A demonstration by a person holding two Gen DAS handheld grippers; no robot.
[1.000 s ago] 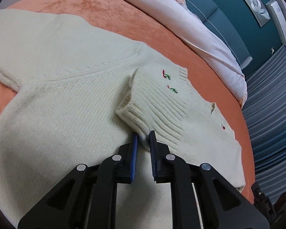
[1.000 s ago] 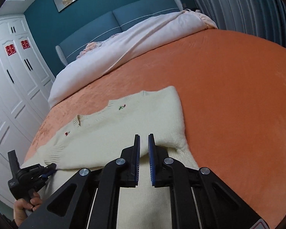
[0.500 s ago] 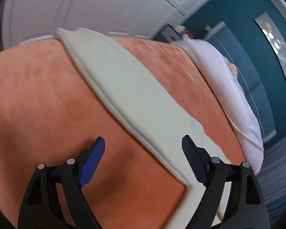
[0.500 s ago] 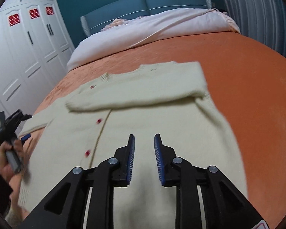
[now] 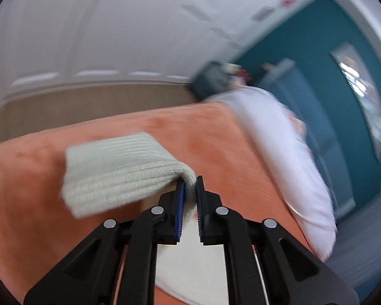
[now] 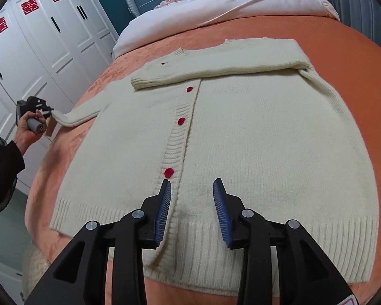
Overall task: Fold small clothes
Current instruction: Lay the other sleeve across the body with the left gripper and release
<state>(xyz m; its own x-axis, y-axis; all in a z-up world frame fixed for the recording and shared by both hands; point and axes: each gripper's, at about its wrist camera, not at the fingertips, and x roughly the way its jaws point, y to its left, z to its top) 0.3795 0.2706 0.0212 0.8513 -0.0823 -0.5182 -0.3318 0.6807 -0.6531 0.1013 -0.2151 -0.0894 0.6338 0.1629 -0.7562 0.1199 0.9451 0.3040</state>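
On the orange velvety bedspread (image 6: 343,40) lies a cream knitted cardigan with red buttons (image 6: 241,137), front up, one sleeve folded across its chest. The left gripper (image 5: 189,190) pinches the ribbed cuff (image 5: 119,170) of the other sleeve, lifted off the bed — its jaws have just been closing on it. The right gripper (image 6: 191,190) hovers over the hem, jaws spread and just been opening — nothing between them.

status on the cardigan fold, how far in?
Early. Done: one sleeve lies folded across the chest of the cardigan. In hand: the left gripper is shut on the other sleeve's cuff, lifted off the orange bedspread. The right gripper hangs open above the hem, holding nothing. Left: lay that sleeve across, then fold the body.
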